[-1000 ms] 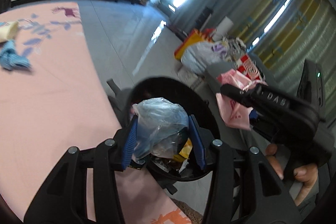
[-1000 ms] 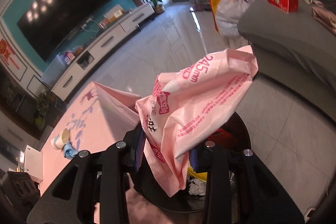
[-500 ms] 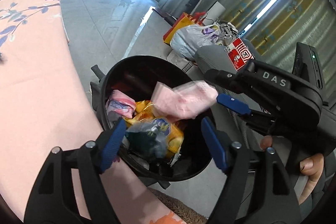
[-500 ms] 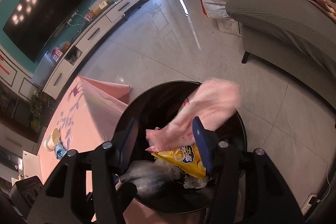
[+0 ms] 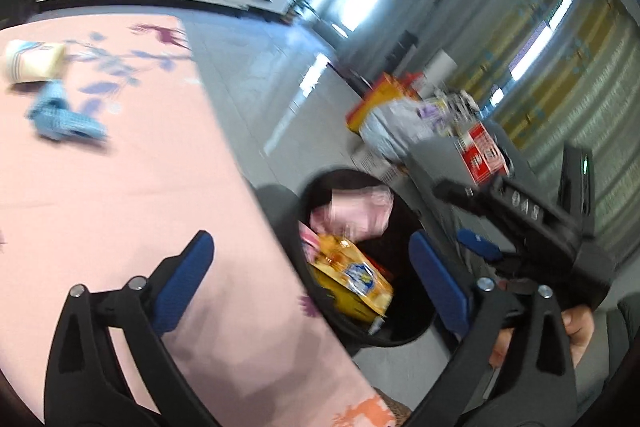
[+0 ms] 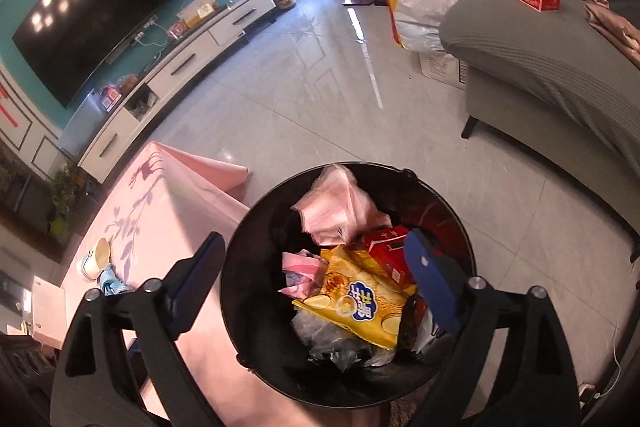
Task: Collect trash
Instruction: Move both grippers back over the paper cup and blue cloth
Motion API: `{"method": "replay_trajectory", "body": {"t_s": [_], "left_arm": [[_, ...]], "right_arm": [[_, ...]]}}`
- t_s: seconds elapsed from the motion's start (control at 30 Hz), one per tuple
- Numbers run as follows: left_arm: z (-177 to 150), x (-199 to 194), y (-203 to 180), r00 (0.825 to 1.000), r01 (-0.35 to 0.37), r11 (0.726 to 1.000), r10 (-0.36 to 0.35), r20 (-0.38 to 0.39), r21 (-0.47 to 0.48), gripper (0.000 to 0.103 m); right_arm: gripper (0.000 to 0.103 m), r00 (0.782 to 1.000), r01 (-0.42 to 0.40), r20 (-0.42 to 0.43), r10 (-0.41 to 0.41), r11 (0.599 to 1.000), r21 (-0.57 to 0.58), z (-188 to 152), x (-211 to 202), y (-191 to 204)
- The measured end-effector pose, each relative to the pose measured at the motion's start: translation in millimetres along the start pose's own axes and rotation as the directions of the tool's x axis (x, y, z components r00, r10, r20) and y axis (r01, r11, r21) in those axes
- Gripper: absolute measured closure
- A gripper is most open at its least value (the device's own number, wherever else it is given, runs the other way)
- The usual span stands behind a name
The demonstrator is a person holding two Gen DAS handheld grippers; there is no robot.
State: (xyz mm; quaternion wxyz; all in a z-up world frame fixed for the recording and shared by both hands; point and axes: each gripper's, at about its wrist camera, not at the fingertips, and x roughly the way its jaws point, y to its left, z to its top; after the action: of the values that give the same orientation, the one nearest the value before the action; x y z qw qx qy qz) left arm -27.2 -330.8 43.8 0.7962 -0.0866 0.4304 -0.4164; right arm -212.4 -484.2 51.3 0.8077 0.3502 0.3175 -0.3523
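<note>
Pink cloth covers the table (image 5: 120, 195), the biggest thing here; it lies under and left of the left tongs (image 5: 310, 281) and runs off to the left of the right tongs (image 6: 316, 275). Next in size, the black bin (image 6: 460, 223) stands on the floor against the table's edge, straight below the right tongs and under the left pair's right finger.

A second ago each pair was clamped on trash above the bin: the left on a clear plastic bag, the right on a pink wrapper. Now both pairs are opening, jaws wide, with nothing between the pads. The pink wrapper (image 6: 340, 207) lies on top of the heap at the bin's far side. A yellow chip bag (image 6: 360, 303) and a red box (image 6: 388, 251) sit nearer the right tongs. The clear bag (image 6: 332, 343) appears to be the crumpled film at the heap's near edge, though I cannot be sure.

So two pieces look binned, and both tongs are free. What seems left is well ahead and left of the left tongs: a paper cup (image 5: 34, 61) on its side and a crumpled blue cloth (image 5: 60, 119) just beside it. The left view has swung towards them and is blurred.
</note>
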Motion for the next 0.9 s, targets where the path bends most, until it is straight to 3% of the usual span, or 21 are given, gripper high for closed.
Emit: {"method": "replay_trajectory", "body": {"t_s": [0.17, 0.3, 0.5, 0.77, 0.9], "left_arm": [[13.2, -38.3, 42.4, 0.997, -0.058, 0.996, 0.061, 0.054, -0.064, 0.003], [21.5, -72.4, 83.5, 0.982, -0.139, 0.979, 0.156, 0.107, -0.148, 0.003], [30.3, -104.8, 130.1, 0.969, -0.175, 0.960, 0.208, 0.135, -0.220, 0.003], [53.2, -128.5, 186.4, 0.939, -0.239, 0.916, 0.302, 0.162, -0.324, 0.003], [75.7, -128.1, 202.9, 0.925, -0.289, 0.903, 0.349, 0.151, -0.319, 0.003]], "right_arm": [[0.012, 1.000, 0.000, 0.010, 0.000, 0.999, -0.041, -3.0, -1.9, 14.8], [0.012, 1.000, 0.003, 0.022, -0.001, 0.995, -0.105, -8.0, -2.5, 33.0], [0.012, 0.999, 0.038, 0.041, -0.029, 0.971, -0.236, -24.5, 1.5, 69.9], [0.012, 0.999, 0.041, 0.039, -0.027, 0.919, -0.393, -49.0, 12.0, 117.1], [0.012, 0.998, 0.019, 0.058, 0.010, 0.880, -0.475, -57.1, 12.2, 152.1]]}}
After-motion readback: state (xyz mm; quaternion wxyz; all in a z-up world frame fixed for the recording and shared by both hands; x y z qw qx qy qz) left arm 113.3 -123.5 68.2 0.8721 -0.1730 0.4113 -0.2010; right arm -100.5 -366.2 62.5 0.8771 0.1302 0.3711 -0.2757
